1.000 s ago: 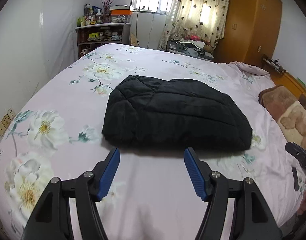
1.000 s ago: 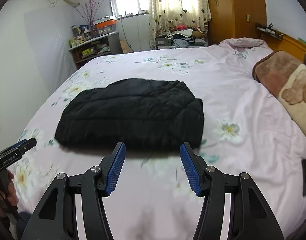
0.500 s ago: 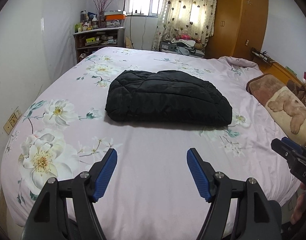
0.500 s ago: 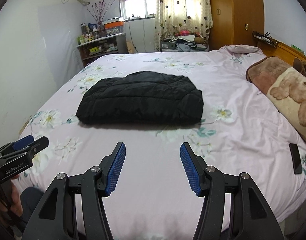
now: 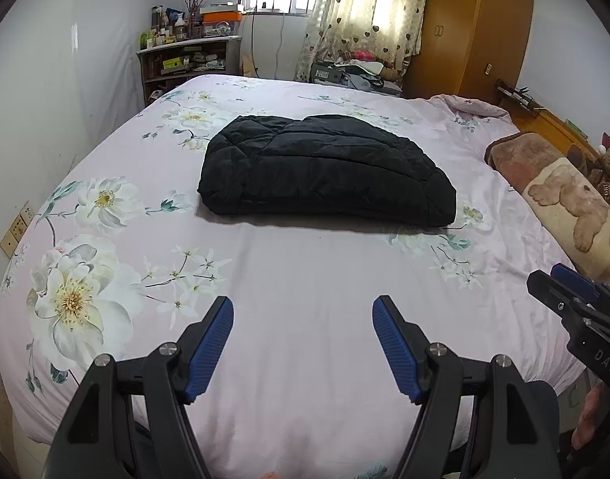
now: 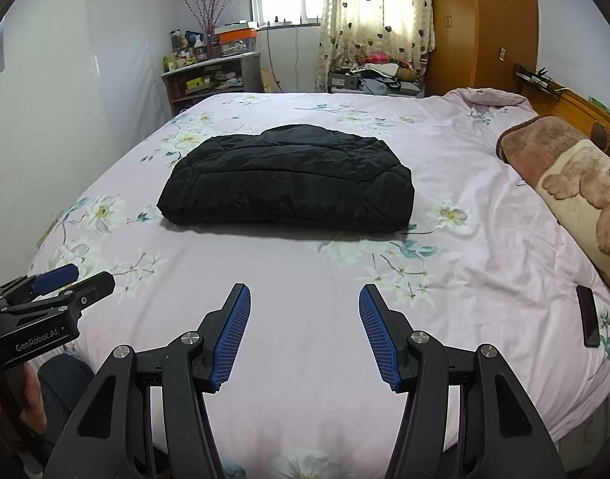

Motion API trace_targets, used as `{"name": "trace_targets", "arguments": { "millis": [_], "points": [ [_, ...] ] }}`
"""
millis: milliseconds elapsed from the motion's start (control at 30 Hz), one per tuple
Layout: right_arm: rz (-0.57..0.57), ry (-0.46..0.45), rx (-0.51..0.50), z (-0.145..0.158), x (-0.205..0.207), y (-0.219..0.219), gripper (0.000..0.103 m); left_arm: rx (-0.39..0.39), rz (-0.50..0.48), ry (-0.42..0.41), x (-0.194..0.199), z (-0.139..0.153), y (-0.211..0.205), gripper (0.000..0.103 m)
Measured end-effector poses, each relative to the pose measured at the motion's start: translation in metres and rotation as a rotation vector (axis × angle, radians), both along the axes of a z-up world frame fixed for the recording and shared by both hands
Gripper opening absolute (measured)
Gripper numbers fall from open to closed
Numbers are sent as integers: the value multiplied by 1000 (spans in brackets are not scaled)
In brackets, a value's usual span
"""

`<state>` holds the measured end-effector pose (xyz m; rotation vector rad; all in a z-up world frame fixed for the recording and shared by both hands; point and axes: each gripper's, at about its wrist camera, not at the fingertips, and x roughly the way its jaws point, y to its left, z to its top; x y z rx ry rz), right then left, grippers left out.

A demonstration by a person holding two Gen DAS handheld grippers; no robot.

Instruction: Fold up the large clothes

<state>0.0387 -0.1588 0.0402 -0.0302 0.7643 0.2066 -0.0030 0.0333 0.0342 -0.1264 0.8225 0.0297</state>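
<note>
A black quilted jacket (image 5: 325, 171) lies folded into a compact bundle in the middle of the bed; it also shows in the right wrist view (image 6: 289, 183). My left gripper (image 5: 303, 311) is open and empty, held back over the near part of the bed, well short of the jacket. My right gripper (image 6: 305, 299) is open and empty too, likewise well short of the jacket. The right gripper shows at the right edge of the left wrist view (image 5: 576, 311), and the left gripper at the left edge of the right wrist view (image 6: 53, 299).
The bed (image 5: 305, 279) has a pink floral sheet. A brown bear-print pillow (image 6: 576, 187) lies at the right by the wooden headboard. A black phone (image 6: 587, 315) lies near the bed's right edge. A cluttered shelf (image 5: 185, 60) and a wardrobe (image 5: 472, 28) stand beyond.
Both grippers have pulled back from the folded jacket toward the bed's near edge, so more sheet lies between them and it. The jacket has not moved.
</note>
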Motion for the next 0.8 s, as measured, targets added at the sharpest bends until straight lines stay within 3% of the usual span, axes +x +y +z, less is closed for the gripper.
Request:
{"name": "trace_targets", "arguments": {
  "millis": [800],
  "points": [
    [8,11,-2,1,0,0,57,9,-3,17,-2,-3,-3,74]
  ]
}}
